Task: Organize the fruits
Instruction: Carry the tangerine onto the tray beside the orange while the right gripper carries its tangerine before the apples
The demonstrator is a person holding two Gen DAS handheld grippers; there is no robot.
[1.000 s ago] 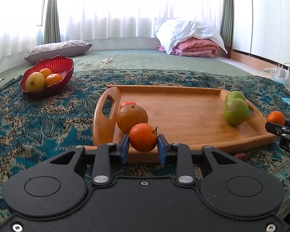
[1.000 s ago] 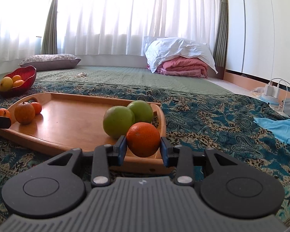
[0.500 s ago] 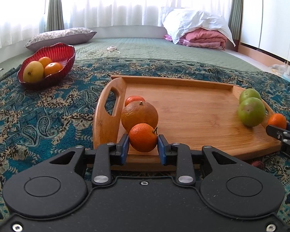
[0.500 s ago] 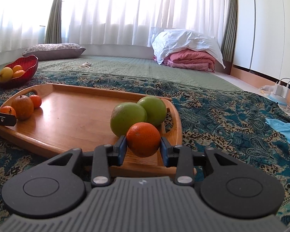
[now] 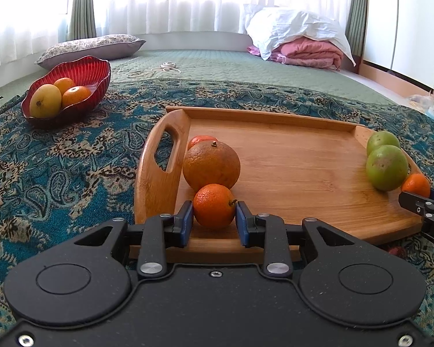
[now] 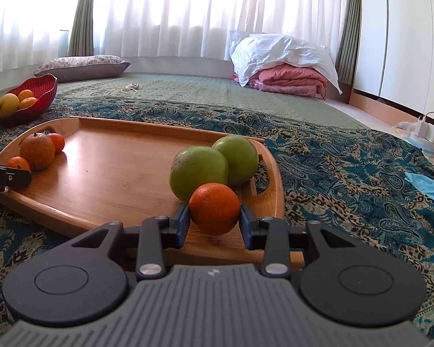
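The wooden tray (image 5: 289, 156) holds 1 large orange (image 5: 211, 165), 1 small mandarin (image 5: 201, 139) behind it, and 2 green fruits (image 6: 198, 169) at the opposite end. The left gripper (image 5: 214, 217) is clamped on a mandarin (image 5: 214, 206) at the tray's near edge; the right gripper (image 6: 214, 218) is clamped on another mandarin (image 6: 214, 208) beside the green fruits. The red bowl (image 5: 81, 69) holds 3 fruits.

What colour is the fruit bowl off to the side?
Glossy red with ribbed lines; the bowl shows best in the left wrist view.

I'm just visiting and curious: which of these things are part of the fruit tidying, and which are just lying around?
Part of the job:
- left gripper holding a small orange
- right gripper holding another orange
- wooden tray
- big orange
- green fruits
- red bowl

Just lying about:
- pillow
- pink blanket
- white cable
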